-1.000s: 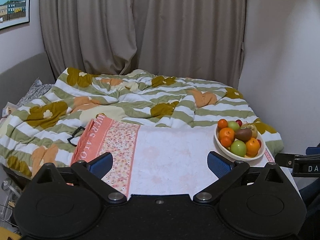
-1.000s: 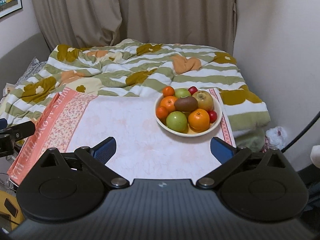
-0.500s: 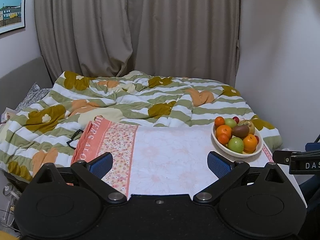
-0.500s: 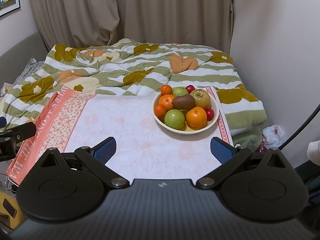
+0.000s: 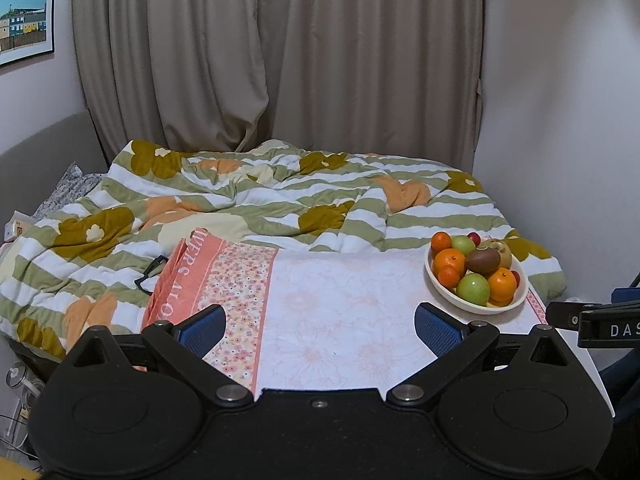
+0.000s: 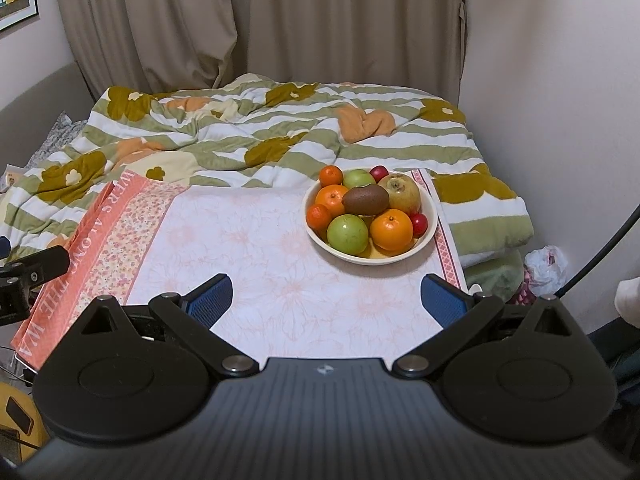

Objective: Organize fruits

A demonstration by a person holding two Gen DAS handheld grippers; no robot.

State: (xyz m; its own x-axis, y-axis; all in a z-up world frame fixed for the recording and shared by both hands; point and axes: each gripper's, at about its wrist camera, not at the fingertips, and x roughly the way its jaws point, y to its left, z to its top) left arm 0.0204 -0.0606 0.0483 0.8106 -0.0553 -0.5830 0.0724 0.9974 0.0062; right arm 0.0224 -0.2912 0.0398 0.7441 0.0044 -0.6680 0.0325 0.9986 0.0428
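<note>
Both grippers, left (image 5: pixel 318 324) and right (image 6: pixel 326 294), jaws apart and empty, have drawn back from the bowl (image 6: pixel 434 216) at one o'clock, every fruit (image 6: pixel 366 199) heaped inside: either sorted or awaiting sorting.

Home bedroom: rumpled duvet (image 5: pixel 280 208), curtains (image 5: pixel 280 52)

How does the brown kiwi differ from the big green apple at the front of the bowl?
The fuzzy brown oval kiwi lies on top of the pile, lengthwise across the middle; the smooth round green apple sits lower, against the near rim. The kiwi looks matte, the apple glossy. Both are in the cream bowl, untouched by either hand-held gripper.
</note>
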